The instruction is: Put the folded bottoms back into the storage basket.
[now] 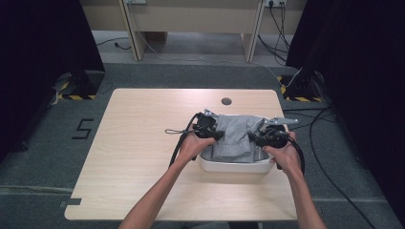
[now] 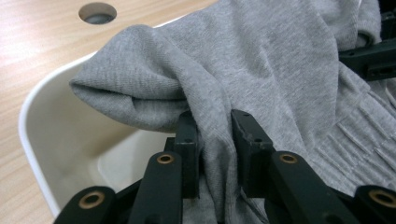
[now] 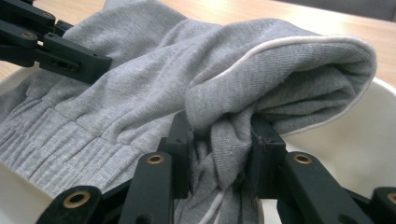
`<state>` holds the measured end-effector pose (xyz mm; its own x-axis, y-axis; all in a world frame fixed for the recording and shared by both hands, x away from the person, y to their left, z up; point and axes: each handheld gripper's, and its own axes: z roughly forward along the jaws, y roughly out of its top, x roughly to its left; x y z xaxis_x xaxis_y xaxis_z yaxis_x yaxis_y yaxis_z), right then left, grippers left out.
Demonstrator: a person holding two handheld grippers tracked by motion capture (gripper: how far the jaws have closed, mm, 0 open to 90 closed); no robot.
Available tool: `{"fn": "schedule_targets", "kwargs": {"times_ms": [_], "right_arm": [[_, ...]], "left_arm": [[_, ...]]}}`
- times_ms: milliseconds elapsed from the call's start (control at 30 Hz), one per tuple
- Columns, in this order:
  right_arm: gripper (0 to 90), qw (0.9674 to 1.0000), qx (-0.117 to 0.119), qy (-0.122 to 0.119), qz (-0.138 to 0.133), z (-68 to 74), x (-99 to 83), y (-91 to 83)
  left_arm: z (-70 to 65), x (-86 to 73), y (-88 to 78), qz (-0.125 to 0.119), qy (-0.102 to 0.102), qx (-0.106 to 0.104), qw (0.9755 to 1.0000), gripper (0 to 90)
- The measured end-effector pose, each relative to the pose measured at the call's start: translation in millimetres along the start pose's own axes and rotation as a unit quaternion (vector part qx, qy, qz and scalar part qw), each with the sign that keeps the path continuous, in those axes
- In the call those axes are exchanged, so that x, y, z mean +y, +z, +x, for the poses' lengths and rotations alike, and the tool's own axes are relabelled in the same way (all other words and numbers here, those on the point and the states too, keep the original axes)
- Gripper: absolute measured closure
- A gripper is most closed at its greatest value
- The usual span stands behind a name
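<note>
A folded grey knit garment (image 1: 236,134) lies across a white rectangular basin (image 1: 235,166) on the wooden table. My left gripper (image 1: 216,135) is shut on the garment's left side; in the left gripper view its black pads pinch a fold of the grey garment (image 2: 261,79) at the left gripper (image 2: 215,140) over the basin's white wall (image 2: 51,140). My right gripper (image 1: 254,137) is shut on the right side; in the right gripper view the right gripper (image 3: 219,144) clamps a bunched fold of the garment (image 3: 140,84) with white piping. The ribbed waistband hangs toward the near rim.
The table (image 1: 138,143) has a round cable hole (image 1: 226,101) behind the basin. Cables trail from both grippers, and more run over the floor at right (image 1: 325,143). Desk legs and dark curtains stand beyond the table.
</note>
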<state>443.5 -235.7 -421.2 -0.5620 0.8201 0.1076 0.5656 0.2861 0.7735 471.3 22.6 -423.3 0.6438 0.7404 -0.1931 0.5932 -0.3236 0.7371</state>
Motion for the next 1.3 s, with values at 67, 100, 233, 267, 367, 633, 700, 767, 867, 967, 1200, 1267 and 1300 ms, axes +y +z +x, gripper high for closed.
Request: {"fn": "schedule_targets", "kwargs": {"times_ms": [67,100,233,267,367,633,700,767,867,967,1200,1267,1300], "right_arm": [[66.5,1.0,-0.002,-0.003,0.005,0.1,-0.4,2.3],[66.4,1.0,-0.003,-0.002,0.008,0.7,-0.5,3.4],[65.8,0.9998,-0.005,-0.008,0.017,3.1,-1.2,6.5],[65.8,0.9998,-0.005,-0.008,0.017,3.1,-1.2,6.5],[65.0,0.9996,-0.009,-0.007,0.027,5.3,-2.2,9.3],[54.6,0.9985,-0.015,0.006,0.051,5.4,-4.4,14.5],[50.9,0.998,-0.028,0.007,0.056,6.2,-3.3,12.7],[50.0,0.9984,-0.034,0.005,0.044,7.5,-1.4,8.8],[48.4,0.9985,-0.044,-0.003,0.033,10.1,3.0,2.1],[47.6,0.9986,-0.046,-0.01,0.025,11.5,5.5,-0.8],[45.2,0.9988,-0.044,-0.013,0.014,13.7,0.6,-3.0],[44.4,0.9989,-0.043,-0.013,0.011,14.2,-1.0,-3.9],[43.2,0.9991,-0.039,-0.011,0.01,14.9,-2.3,-4.8]], "left_arm": [[1.2,-1.4,1.4,0.004,-0.001,0.001,1.0,72.2],[1.6,-2.1,2.0,0.006,-0.002,0.001,1.0,72.1],[3.1,-3.9,3.4,0.016,0.001,0.001,0.9999,71.9],[3.1,-3.9,3.4,0.016,0.001,0.001,0.9999,71.9],[3.8,-5.0,4.8,0.024,0.002,0.001,0.9997,71.8],[2.8,-3.8,3.7,0.022,0.001,-0.009,0.9997,68.7],[3.2,-3.7,2.6,0.022,0.002,-0.008,0.9997,68.3],[3.7,-3.6,1.3,0.02,0.001,-0.005,0.9998,67.9],[3.7,-3.0,-1.9,0.016,0.002,-0.005,0.9999,67.1],[3.3,-2.2,-6.9,0.01,0.005,-0.005,0.9999,66.1],[3.0,-3.7,-19.7,0.0,0.013,-0.008,0.9999,56.4],[3.3,-5.4,-23.6,-0.005,0.012,-0.006,0.9999,52.5],[3.4,-6.4,-25.9,-0.006,0.011,-0.007,0.9999,48.9]]}}
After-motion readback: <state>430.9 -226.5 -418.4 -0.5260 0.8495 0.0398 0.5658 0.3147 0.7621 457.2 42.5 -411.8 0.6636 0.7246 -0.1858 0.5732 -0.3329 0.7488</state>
